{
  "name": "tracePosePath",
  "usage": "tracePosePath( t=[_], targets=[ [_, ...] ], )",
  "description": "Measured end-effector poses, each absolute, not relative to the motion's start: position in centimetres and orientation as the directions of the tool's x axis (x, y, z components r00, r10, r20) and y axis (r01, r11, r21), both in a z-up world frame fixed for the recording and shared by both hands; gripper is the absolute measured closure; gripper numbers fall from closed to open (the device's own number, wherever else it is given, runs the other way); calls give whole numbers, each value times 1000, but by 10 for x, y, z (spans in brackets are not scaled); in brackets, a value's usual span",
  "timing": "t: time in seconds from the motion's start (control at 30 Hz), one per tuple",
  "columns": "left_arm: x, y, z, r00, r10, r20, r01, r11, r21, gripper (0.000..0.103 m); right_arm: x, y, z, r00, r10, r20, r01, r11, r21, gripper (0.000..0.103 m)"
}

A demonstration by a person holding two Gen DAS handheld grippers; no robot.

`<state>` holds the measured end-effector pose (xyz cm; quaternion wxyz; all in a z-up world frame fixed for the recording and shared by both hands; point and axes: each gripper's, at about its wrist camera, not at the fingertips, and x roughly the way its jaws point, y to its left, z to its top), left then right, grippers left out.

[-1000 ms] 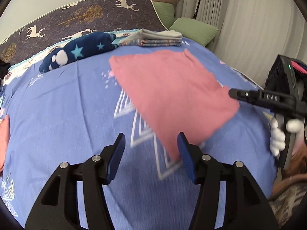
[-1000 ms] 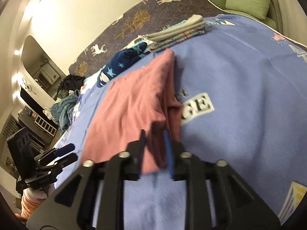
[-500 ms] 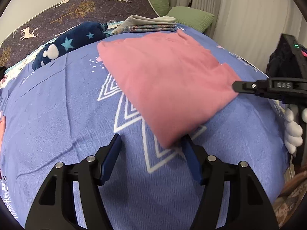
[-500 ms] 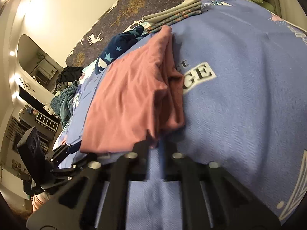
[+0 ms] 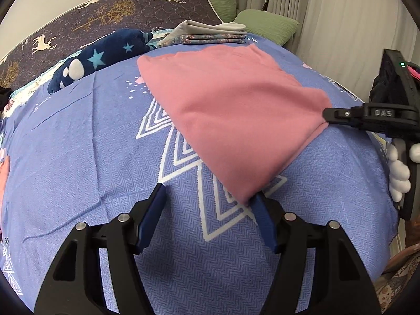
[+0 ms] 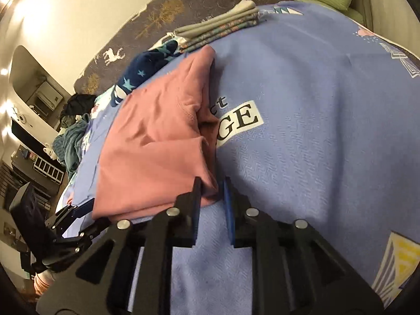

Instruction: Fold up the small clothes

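A pink garment [image 5: 231,115] lies folded flat on the blue patterned bedspread [image 5: 86,141]. My left gripper [image 5: 210,197] is open, low over the bed, with the garment's near corner just inside its right finger. In the right wrist view the garment [image 6: 157,141] lies doubled over. My right gripper [image 6: 212,183] has its jaws a narrow gap apart around the garment's near right corner. It shows from the side in the left wrist view [image 5: 328,113], at the garment's right corner.
A stack of folded clothes [image 5: 210,35] and a navy star-patterned plush [image 5: 105,55] lie at the bed's far side. Green pillows [image 5: 265,25] sit by the curtains. A dark deer-print mattress [image 5: 78,23] leans behind. Shelves and piled clothes [image 6: 71,136] stand beyond the bed.
The pink garment came down from the air and now lies flat on the bedspread. Both grippers lowered with it. The right jaws have parted slightly at the corner.
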<state>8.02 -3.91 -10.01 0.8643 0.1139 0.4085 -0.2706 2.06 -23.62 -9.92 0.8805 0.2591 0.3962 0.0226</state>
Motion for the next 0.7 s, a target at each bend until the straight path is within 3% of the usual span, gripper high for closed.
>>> tracePosePath(
  t=[0.17, 0.23, 0.33, 0.47, 0.53, 0.6, 0.7],
  targets=[
    [77, -37, -97, 532, -384, -755, 561, 828, -26, 41, 15, -235, -73, 742, 251, -622, 99, 876, 472, 76],
    [76, -37, -96, 525, -405, -748, 575, 817, -40, 55, 19, -229, -67, 750, 263, -606, 65, 884, 463, 72],
    [72, -38, -96, 514, -404, -757, 590, 807, -30, 64, 29, -227, -72, 736, 263, -623, 66, 889, 454, 67],
    [67, -29, -97, 495, -395, -774, 591, 806, -34, 65, 43, -233, -78, 712, 271, -648, 91, 879, 467, 64],
    [62, -22, -89, 478, -431, -765, 602, 795, -73, 75, 51, -242, -72, 714, 272, -645, 91, 877, 471, 62],
    [61, -19, -73, 464, -503, -729, 631, 765, -126, 77, 63, -251, -63, 723, 267, -638, 83, 883, 463, 53],
    [67, -28, -53, 462, -586, -666, 670, 722, -171, 80, 92, -261, -54, 722, 279, -633, 52, 890, 452, 46]
  ],
)
